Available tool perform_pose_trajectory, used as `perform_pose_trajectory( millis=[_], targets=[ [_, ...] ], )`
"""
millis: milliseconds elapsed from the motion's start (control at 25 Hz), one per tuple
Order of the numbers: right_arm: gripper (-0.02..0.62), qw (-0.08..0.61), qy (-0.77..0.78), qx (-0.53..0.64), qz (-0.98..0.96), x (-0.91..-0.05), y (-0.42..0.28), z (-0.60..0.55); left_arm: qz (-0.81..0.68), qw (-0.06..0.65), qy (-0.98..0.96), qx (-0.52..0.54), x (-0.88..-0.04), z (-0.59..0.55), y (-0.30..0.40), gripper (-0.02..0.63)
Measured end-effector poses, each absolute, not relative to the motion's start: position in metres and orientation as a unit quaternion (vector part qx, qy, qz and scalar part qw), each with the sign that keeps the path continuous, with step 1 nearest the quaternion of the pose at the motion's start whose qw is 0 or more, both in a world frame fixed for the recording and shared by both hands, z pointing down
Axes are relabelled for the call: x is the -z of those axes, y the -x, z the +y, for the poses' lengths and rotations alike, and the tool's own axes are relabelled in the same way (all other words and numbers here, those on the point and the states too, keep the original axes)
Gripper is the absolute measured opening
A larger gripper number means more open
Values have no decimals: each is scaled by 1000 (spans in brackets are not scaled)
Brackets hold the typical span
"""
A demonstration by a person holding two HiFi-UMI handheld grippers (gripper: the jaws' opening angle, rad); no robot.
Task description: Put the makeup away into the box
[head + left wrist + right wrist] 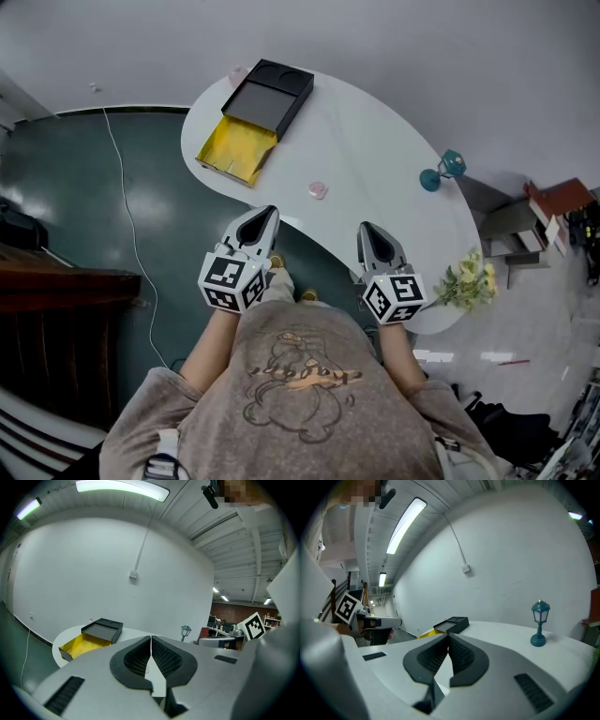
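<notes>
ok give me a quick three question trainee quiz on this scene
1. True or false: the left claw and right claw are both shut and empty.
2. What colour is the small lamp on the table? A teal, B red, C black.
3. Fill in: the pink makeup item lies on the table, ___ the box.
Key: 1 true; 2 A; 3 outside.

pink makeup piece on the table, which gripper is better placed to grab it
Probably left: the left gripper is slightly nearer the pink piece than the right gripper, and toward the box. Both shut.
</notes>
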State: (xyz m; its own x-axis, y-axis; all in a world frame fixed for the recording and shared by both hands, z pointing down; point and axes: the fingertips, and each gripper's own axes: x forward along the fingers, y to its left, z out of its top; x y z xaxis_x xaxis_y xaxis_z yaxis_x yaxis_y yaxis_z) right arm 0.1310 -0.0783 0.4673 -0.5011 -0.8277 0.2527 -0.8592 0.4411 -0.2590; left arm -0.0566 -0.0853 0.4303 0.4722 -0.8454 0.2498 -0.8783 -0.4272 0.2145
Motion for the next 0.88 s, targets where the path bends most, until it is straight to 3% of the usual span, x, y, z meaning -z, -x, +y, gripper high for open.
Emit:
perform_pose_trajectory(
  millis=[400, 680, 880],
  targets=[
    [4, 42, -516, -179, -837, -466, -126, -96, -493, 151, -855, -67, -437, -109, 57, 39],
    [5, 42, -525, -185, -830, -471, -125, -103, -469, 157, -865, -79, -447, -123, 51, 240],
    [4, 42, -535, -189, -822, -474, -131, -104, -448, 165, -872, -103, -464, -132, 40, 325]
  ],
)
